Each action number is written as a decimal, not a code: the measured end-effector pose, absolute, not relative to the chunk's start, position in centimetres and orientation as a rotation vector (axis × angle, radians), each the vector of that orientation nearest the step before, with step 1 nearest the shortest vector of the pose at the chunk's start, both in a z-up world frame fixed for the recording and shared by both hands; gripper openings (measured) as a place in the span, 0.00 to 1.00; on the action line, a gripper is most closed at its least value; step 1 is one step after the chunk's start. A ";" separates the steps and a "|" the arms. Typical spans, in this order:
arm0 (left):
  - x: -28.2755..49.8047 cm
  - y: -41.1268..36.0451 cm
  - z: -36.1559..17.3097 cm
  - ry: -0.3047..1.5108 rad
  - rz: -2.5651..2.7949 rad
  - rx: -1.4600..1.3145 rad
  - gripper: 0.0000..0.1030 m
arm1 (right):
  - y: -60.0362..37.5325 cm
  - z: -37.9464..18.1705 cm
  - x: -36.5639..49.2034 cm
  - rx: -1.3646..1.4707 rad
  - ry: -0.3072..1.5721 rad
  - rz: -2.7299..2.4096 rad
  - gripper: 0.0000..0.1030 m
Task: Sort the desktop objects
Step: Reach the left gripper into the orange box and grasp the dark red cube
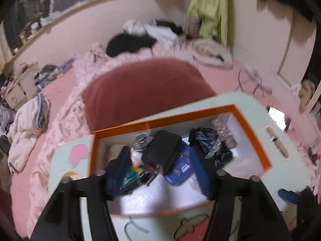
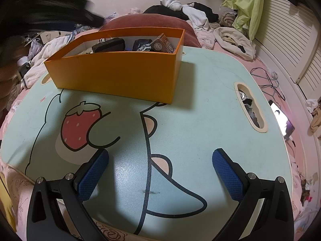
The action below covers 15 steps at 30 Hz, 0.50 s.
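An orange box stands on the far part of a mint-green lap table with a strawberry cartoon print. In the left wrist view I look down into the box: it holds a black case, a blue pouch, dark cloth, keys and small items. My left gripper is open above the box, with nothing between its blue pads. My right gripper is open and empty, low over the table's near part.
The table sits on a pink bed with a red cushion, piled clothes and a towel. A slot in the table's right side holds small things. A lit phone and cables lie to the right.
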<state>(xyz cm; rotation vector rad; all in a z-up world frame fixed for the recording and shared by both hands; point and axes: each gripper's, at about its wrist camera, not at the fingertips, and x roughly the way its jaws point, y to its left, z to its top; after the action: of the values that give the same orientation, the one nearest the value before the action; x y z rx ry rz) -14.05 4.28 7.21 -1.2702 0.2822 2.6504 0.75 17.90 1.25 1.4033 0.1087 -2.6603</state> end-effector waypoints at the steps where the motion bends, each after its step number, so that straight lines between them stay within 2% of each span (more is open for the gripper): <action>1: -14.9 4.7 6.6 0.282 2.623 -1.290 0.57 | 17.9 1.2 0.7 1.403 0.109 -2.661 0.99; 4: -16.5 5.7 4.9 0.321 2.599 -1.368 0.57 | 18.0 1.3 0.7 1.402 0.108 -2.661 0.99; 6: -17.2 6.5 3.0 0.429 2.572 -1.457 0.60 | 18.0 1.2 0.8 1.400 0.107 -2.661 0.99; 8: -17.0 6.1 2.8 0.355 2.552 -1.432 0.60 | 18.1 1.2 0.8 1.402 0.106 -2.659 0.99; 9: -16.9 5.7 2.9 0.299 2.540 -1.437 0.46 | 18.1 1.2 0.8 1.401 0.104 -2.659 0.99; 11: -16.9 5.0 2.9 0.157 2.503 -1.451 0.31 | 18.2 1.2 0.8 1.403 0.106 -2.658 0.99; 15: -14.5 4.1 4.2 0.052 2.540 -1.278 0.24 | 18.2 1.3 0.9 1.402 0.106 -2.658 0.99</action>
<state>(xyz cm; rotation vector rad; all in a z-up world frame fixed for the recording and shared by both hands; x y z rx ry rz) -14.47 4.10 4.16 -1.2782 0.0523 2.5395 0.88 18.25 1.26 1.4019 0.1055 -2.6584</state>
